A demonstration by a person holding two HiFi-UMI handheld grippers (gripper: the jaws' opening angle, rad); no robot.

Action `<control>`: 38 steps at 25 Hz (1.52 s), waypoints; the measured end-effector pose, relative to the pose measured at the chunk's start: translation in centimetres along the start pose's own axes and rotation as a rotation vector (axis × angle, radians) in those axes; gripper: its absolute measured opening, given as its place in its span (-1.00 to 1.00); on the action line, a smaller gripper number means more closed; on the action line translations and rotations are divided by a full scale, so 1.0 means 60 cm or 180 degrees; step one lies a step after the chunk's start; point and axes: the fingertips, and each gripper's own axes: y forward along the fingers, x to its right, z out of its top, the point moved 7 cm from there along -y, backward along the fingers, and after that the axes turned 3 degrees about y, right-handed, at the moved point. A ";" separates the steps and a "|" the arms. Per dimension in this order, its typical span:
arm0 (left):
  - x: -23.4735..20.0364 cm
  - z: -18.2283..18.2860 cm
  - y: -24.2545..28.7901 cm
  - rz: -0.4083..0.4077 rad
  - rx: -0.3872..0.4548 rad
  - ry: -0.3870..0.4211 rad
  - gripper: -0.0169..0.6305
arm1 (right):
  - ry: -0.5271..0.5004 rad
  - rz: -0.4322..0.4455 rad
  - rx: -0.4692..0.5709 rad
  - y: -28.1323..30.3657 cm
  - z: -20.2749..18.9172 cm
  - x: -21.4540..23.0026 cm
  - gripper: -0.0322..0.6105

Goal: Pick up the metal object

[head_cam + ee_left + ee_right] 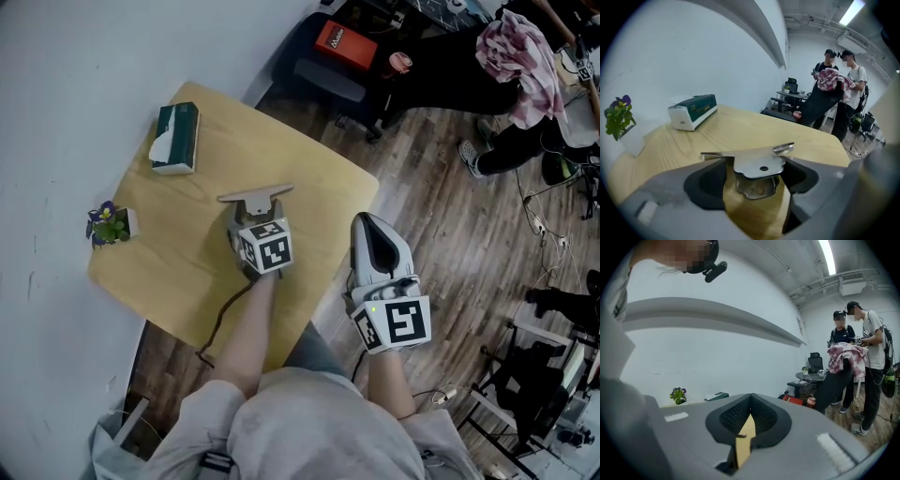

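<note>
The table (309, 178) is pale wood, set against a white wall; the right gripper (372, 225) hangs past its near edge, over the plank floor, jaws pressed together with nothing between them; the left gripper (256, 220) is above the table's middle, jaws spread wide and pinching the bracket (757, 166); its narrow body sits between the two dark pads and its flat bar lies across the jaw tips, reaching past them on both sides; whether it is clear of the wood I cannot tell; the box (175, 138), green with white tissue showing, lies near the far left corner; the plant (110, 225), purple-flowered, stands at the left edge.
</note>
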 end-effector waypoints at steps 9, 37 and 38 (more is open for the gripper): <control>0.008 -0.001 -0.007 -0.0292 0.0045 0.0433 -0.01 | 0.0026 0.0073 0.0003 0.002 -0.001 -0.001 -0.90; -0.118 0.083 -0.346 -0.0974 0.1132 0.0780 -0.01 | -0.0176 0.0129 0.0452 -0.120 0.054 -0.187 -0.90; -0.125 0.083 -0.361 -0.0978 0.1177 0.0788 -0.01 | -0.0191 0.0122 0.0473 -0.127 0.056 -0.197 -0.90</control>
